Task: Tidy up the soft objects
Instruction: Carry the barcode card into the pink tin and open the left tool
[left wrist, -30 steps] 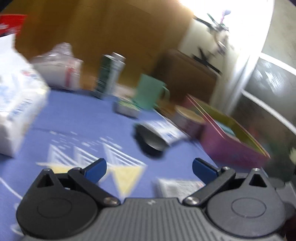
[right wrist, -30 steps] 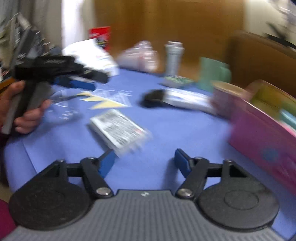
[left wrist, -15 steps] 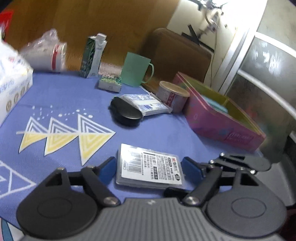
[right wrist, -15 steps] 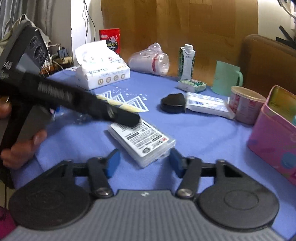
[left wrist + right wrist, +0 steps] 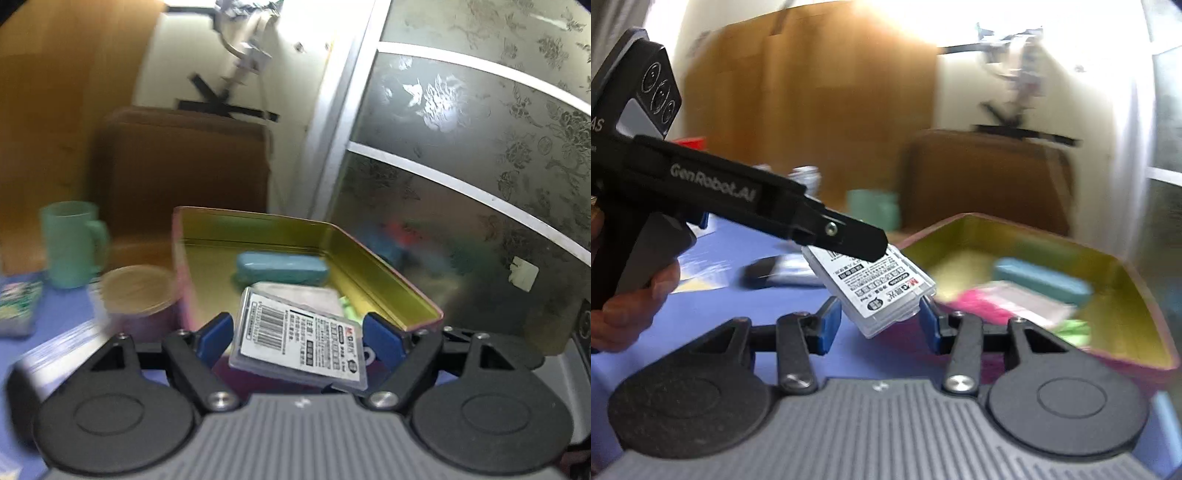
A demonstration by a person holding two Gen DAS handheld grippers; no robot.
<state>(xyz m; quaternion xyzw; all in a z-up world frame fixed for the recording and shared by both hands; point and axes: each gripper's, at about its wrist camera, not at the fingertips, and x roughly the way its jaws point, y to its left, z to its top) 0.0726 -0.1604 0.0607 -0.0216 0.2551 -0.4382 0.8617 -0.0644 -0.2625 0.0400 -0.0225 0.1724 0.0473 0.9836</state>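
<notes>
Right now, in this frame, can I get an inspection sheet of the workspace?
Surface: blue tablecloth, partly covered.
Job's things: labelled clear pack held in the air in front of the open pink tin; a teal bar plus blurred pink and green items lie inside.
Clutter: green mug, lidded round tub.
Grippers: left claw shut on the pack; right claw open, the pack's end between its fingers, contact unclear.
Cables: nothing seen.
Surroundings: brown furniture, patterned glass panels.
</notes>
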